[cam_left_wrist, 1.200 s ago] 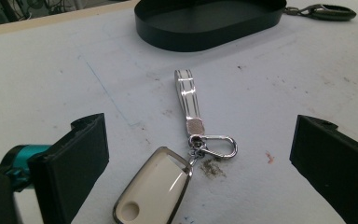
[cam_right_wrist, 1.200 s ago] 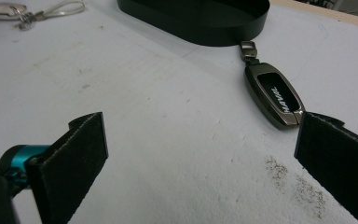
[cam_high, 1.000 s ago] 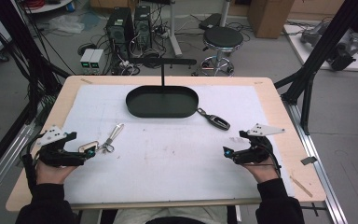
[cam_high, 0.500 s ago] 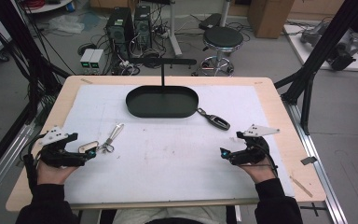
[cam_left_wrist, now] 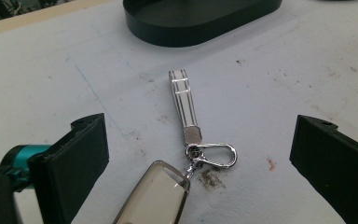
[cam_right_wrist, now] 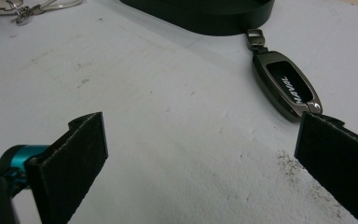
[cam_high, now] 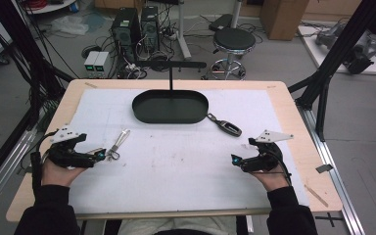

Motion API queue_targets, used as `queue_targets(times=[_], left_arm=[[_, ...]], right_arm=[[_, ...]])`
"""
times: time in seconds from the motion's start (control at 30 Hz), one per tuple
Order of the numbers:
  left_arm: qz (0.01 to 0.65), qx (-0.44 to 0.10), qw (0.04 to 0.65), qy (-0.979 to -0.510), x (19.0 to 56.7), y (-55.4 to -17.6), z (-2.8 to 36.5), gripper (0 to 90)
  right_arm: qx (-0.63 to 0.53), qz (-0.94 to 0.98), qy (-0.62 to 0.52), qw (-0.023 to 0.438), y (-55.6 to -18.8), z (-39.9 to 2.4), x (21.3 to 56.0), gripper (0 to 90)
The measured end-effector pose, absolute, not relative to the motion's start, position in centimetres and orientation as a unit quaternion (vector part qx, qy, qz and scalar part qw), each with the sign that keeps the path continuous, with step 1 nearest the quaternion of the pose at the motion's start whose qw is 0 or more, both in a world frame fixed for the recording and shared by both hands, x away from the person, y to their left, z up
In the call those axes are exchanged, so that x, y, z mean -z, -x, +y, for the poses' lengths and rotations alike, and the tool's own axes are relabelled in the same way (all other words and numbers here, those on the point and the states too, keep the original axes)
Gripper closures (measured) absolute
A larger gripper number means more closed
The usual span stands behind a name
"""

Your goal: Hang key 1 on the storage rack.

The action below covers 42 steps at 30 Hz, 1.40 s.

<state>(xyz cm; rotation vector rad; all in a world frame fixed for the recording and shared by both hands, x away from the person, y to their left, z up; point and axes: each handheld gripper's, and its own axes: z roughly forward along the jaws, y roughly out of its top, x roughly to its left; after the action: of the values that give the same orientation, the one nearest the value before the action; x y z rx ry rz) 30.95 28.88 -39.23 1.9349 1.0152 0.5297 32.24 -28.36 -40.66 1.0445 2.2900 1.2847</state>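
Right gripper [cam_high: 235, 160] nearer, dark key fob [cam_high: 228, 128] just ahead (apart).

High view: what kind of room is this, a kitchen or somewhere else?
Probably a lab or workshop: black desktop computer towers and tangled cables sit on the grey floor behind the wooden table, beside a round black stool.

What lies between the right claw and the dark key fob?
Nothing: in the high view, bare white mat separates the right claw from the dark key fob. The right gripper view also shows empty mat before the fob.
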Motion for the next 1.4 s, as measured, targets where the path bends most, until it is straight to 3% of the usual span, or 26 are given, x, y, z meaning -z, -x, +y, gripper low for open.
queue_targets(times=[0.7, 1.4], left_arm=[[0.374, -0.204, 0.386, -0.819, 37.7, -35.6, 25.4, 4.8], [0.403, -0.148, 0.319, -0.845, 40.4, -40.4, 24.2, 8.1]], right_arm=[[-0.441, 0.805, -0.363, 0.158, -32.2, -28.4, 41.0, 1.7], [-0.442, 0.806, -0.360, 0.160, -32.2, -28.4, 41.0, 1.7]])
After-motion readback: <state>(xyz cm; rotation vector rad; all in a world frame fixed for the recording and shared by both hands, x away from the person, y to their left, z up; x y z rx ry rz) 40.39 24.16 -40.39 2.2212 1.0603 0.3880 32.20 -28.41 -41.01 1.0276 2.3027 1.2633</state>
